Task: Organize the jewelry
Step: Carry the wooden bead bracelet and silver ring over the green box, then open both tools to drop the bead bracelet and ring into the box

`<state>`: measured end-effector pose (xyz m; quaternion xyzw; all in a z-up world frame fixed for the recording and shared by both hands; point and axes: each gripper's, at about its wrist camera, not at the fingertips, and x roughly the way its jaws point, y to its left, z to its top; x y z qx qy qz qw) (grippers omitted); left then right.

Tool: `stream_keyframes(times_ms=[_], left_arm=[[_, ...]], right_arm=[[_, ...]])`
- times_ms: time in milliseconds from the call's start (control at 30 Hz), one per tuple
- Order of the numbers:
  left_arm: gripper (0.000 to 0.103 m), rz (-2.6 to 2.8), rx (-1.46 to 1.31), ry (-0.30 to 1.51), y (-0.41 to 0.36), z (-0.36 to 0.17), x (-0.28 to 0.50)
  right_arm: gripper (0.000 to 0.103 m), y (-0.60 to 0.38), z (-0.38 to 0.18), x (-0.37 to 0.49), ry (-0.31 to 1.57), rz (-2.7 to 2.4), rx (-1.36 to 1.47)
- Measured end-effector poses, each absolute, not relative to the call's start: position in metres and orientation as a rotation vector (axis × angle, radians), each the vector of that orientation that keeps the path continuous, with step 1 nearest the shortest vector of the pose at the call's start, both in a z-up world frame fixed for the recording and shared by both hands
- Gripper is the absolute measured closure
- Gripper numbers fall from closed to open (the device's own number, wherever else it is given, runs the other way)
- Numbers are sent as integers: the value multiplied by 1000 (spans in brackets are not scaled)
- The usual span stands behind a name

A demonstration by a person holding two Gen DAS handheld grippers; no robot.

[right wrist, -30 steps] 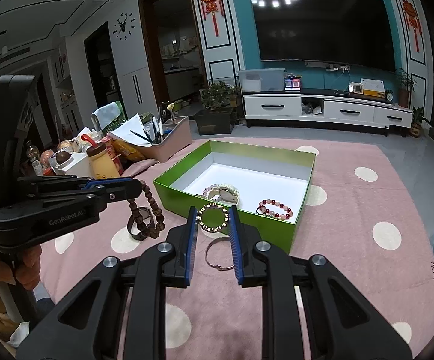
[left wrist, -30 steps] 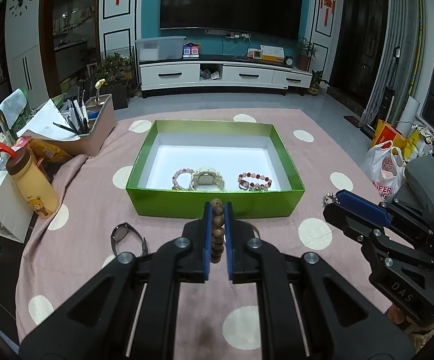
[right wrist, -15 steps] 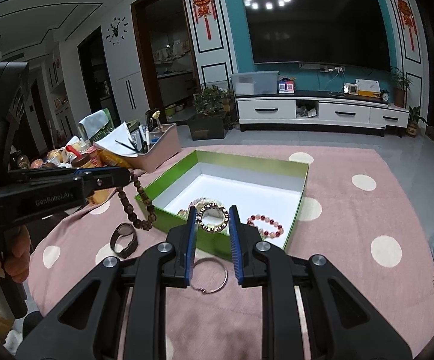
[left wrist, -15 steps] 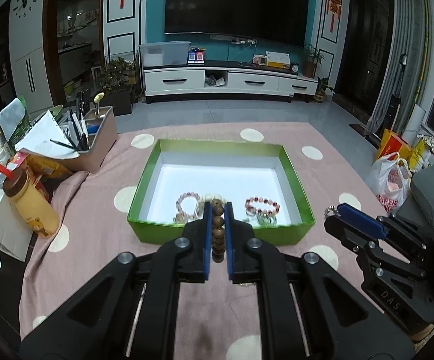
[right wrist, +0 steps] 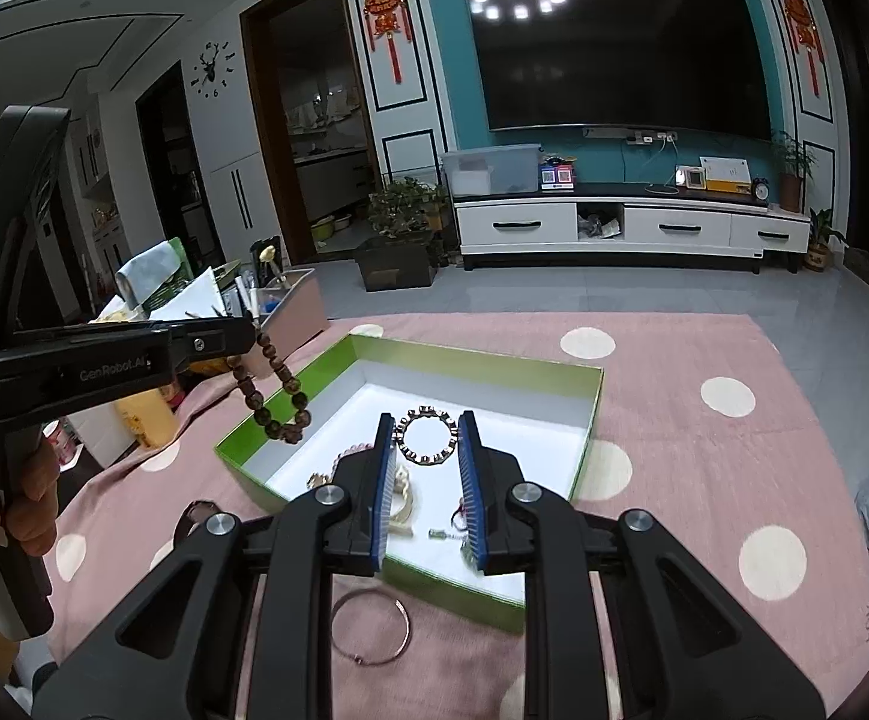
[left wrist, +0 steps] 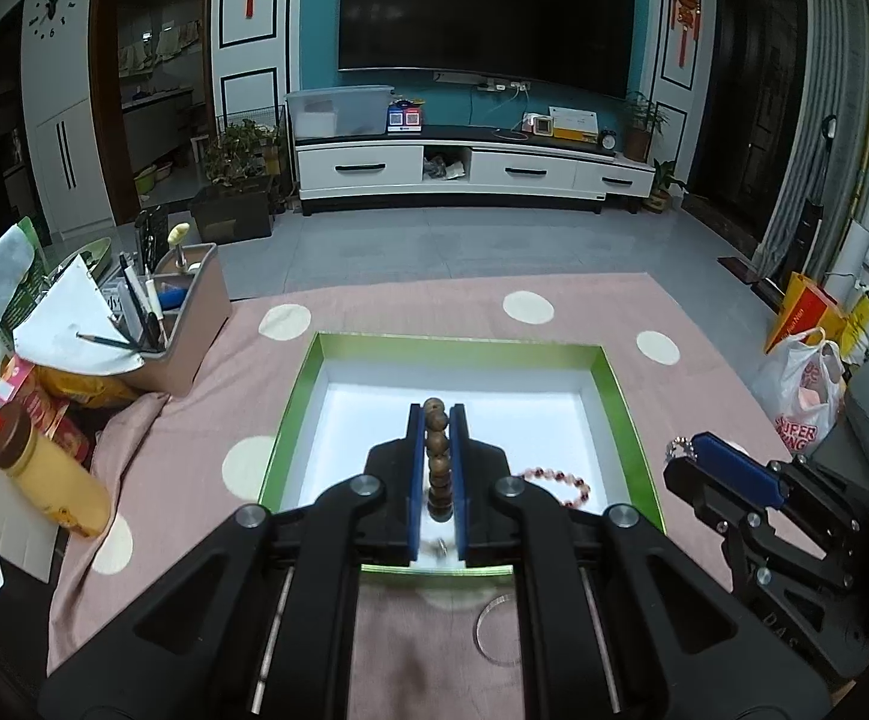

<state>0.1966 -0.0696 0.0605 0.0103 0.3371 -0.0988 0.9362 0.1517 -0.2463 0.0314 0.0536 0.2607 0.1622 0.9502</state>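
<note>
The left tongs (left wrist: pixel 436 420) are clenched on a brown wooden bead bracelet (right wrist: pixel 272 393), which hangs in a loop above the left wall of the green box (right wrist: pixel 590 420). The right tongs (right wrist: pixel 425 441) grasp a dark ring-shaped bracelet (right wrist: pixel 425 437) with pale studs, held over the box's white floor. In the box lie a red bead bracelet (left wrist: pixel 560 477), partly hidden by the left tongs, and some pale pieces half covered by the right tongs. The box sits on a table covered by a pink cloth (right wrist: pixel 704 480) with cream dots. On the cloth, just beside the box's near wall, lies a thin metal bangle (right wrist: pixel 371 627).
</note>
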Motion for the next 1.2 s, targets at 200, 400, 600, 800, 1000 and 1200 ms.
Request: stream_keyframes(times_ms=[200, 400, 600, 800, 1000, 1200], left_arm=[[96, -153, 26, 716, -69, 51, 232], [96, -147, 32, 740, -74, 42, 259], [95, -141, 56, 780, -85, 24, 280], [95, -125, 61, 827, -86, 3, 293], [95, -101, 36, 899, -79, -18, 309], [95, -89, 51, 926, -80, -29, 311]], right_arm=[[82, -246, 25, 178, 552, 315, 119], [82, -242, 16, 202, 582, 288, 98], [83, -239, 6, 221, 615, 272, 86], [83, -234, -10, 236, 671, 263, 70], [82, -229, -24, 244, 720, 257, 54], [82, -226, -32, 249, 758, 253, 47]])
